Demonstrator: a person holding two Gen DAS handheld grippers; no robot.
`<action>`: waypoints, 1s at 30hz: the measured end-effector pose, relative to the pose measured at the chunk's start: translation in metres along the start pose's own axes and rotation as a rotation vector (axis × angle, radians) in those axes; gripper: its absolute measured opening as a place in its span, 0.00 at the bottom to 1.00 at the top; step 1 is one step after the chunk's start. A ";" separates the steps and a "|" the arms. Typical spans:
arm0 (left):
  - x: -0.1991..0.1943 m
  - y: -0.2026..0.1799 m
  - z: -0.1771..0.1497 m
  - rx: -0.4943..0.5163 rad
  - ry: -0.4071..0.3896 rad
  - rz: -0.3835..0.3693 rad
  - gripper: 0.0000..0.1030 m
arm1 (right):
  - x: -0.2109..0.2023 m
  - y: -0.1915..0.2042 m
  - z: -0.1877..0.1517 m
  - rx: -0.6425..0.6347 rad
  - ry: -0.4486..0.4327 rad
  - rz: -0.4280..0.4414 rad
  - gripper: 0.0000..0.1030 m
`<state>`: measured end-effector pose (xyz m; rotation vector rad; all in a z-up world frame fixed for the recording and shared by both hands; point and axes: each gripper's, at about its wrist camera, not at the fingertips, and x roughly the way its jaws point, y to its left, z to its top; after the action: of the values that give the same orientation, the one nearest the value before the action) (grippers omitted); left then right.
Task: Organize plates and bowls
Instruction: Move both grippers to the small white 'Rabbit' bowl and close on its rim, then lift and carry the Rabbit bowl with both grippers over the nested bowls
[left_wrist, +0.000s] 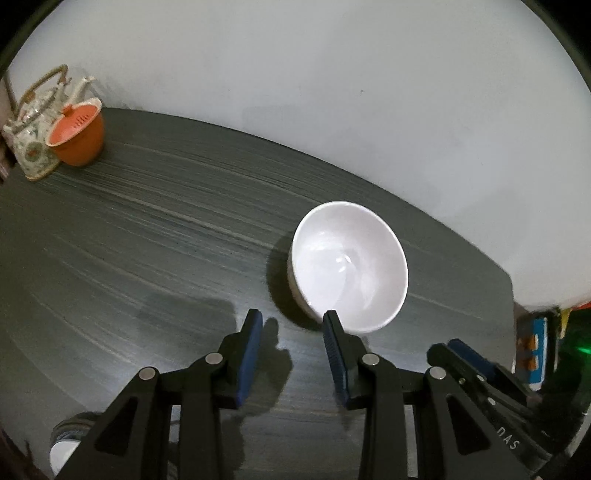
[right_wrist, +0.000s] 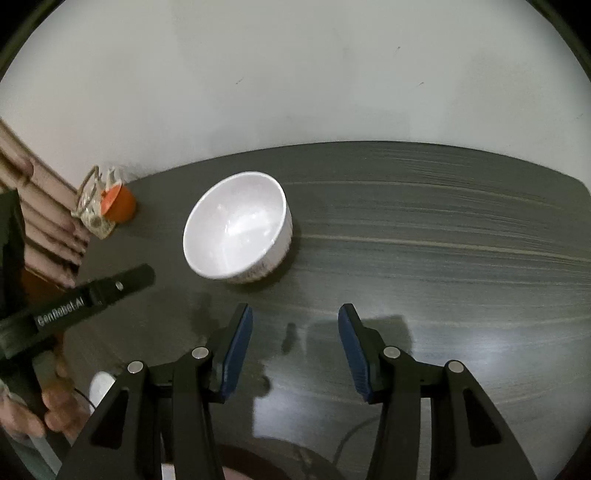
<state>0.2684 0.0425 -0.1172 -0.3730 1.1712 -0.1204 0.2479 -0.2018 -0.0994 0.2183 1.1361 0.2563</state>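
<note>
A white bowl (left_wrist: 349, 266) stands upright and empty on the dark grey table (left_wrist: 147, 240). My left gripper (left_wrist: 292, 315) hovers just short of it, open, with nothing between its blue pads; its right fingertip overlaps the bowl's near rim in the left wrist view. In the right wrist view the bowl (right_wrist: 236, 225) lies ahead and to the left of my right gripper (right_wrist: 294, 308), which is open over bare table (right_wrist: 443, 240). The left gripper's finger (right_wrist: 136, 275) shows to the left of the bowl, apart from it.
A patterned teapot (left_wrist: 33, 129) and an orange lidded cup (left_wrist: 77, 136) stand at the table's far left by the white wall. A hand (right_wrist: 55, 406) holds the left gripper. A small white object (right_wrist: 101, 387) sits at the near left edge.
</note>
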 end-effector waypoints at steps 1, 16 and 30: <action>0.004 0.001 0.005 -0.015 0.000 -0.012 0.34 | 0.004 0.001 0.004 0.006 0.001 0.004 0.45; 0.063 -0.002 0.027 -0.057 0.076 -0.020 0.34 | 0.067 -0.007 0.045 0.068 0.028 0.014 0.45; 0.093 -0.022 0.029 0.020 0.087 -0.005 0.18 | 0.103 -0.002 0.041 0.061 0.091 0.047 0.33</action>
<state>0.3337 0.0021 -0.1806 -0.3558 1.2544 -0.1540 0.3269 -0.1732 -0.1722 0.2899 1.2311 0.2756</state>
